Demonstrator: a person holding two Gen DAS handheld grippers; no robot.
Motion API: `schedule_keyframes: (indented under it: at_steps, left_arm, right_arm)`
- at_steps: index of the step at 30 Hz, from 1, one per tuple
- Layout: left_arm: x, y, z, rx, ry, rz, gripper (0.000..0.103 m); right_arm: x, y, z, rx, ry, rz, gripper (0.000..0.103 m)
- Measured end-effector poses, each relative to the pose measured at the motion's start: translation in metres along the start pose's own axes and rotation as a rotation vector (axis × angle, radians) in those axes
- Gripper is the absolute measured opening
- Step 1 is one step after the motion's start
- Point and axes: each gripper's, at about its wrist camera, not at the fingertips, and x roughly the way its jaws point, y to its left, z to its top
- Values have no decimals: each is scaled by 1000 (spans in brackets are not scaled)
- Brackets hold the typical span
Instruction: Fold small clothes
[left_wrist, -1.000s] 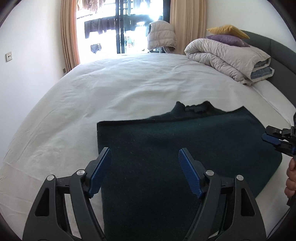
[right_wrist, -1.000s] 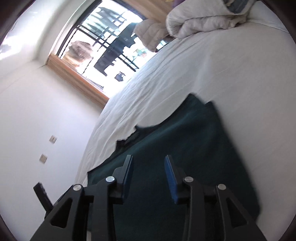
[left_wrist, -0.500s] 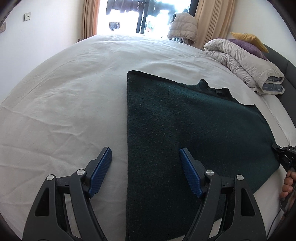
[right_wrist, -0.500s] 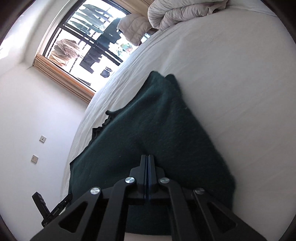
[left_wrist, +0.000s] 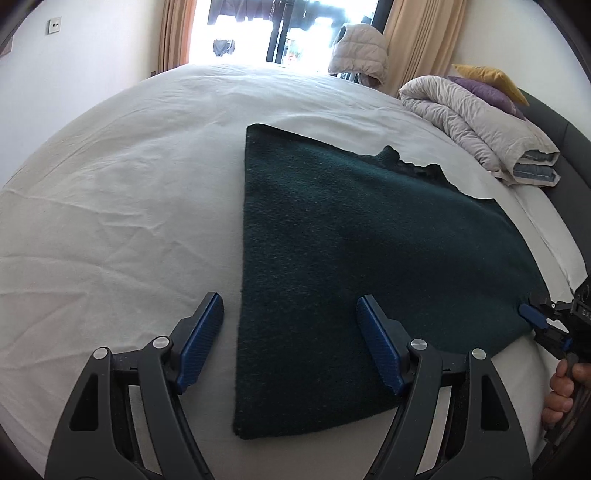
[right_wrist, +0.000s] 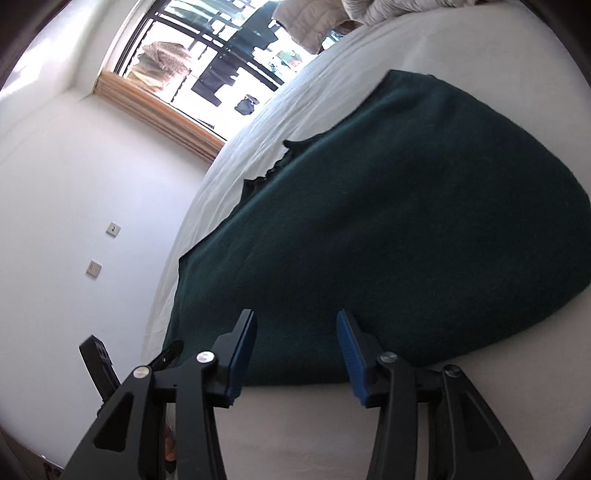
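A dark green knitted garment (left_wrist: 362, 236) lies flat and folded on the white bed sheet (left_wrist: 110, 206); it also shows in the right wrist view (right_wrist: 406, 221). My left gripper (left_wrist: 290, 332) is open and empty, its jaws on either side of the garment's near left edge. My right gripper (right_wrist: 297, 347) is open and empty, its jaws just in front of the garment's near edge. It also shows in the left wrist view (left_wrist: 533, 323) at the garment's right corner, held by a hand.
A rolled grey duvet (left_wrist: 480, 125) with purple and yellow pillows lies at the bed's far right by the dark headboard (left_wrist: 561, 122). A padded jacket (left_wrist: 360, 51) hangs by the bright window. A white wall (right_wrist: 74, 184) with sockets stands to the left.
My right gripper was shut on the garment's edge half a second ago and has now opened and let go. My left gripper has stayed open, shifting slightly along the garment's left edge.
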Motion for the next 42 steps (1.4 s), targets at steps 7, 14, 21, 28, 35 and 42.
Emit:
schedule_keyframes:
  at_steps: [7, 14, 21, 28, 35, 42]
  left_arm:
    - [-14, 16, 1, -49, -19, 24, 75]
    - [-44, 31, 7, -128, -61, 30, 75]
    - [-35, 5, 8, -3, -7, 65, 75]
    - [-15, -2, -4, 11, 49, 81, 75]
    - [-13, -2, -4, 13, 52, 79, 75]
    - [-13, 1, -4, 6, 52, 65, 75]
  right_arm:
    - [-78, -43, 9, 91, -171, -136, 39]
    - [-130, -49, 20, 105, -288, -212, 63]
    - [-112, -22, 29, 29, -259, -190, 62]
    - [-66, 23, 36, -129, -160, -149, 62]
    - [-26, 30, 29, -203, -69, -236, 62]
    - [-34, 2, 20, -170, -85, -331, 62]
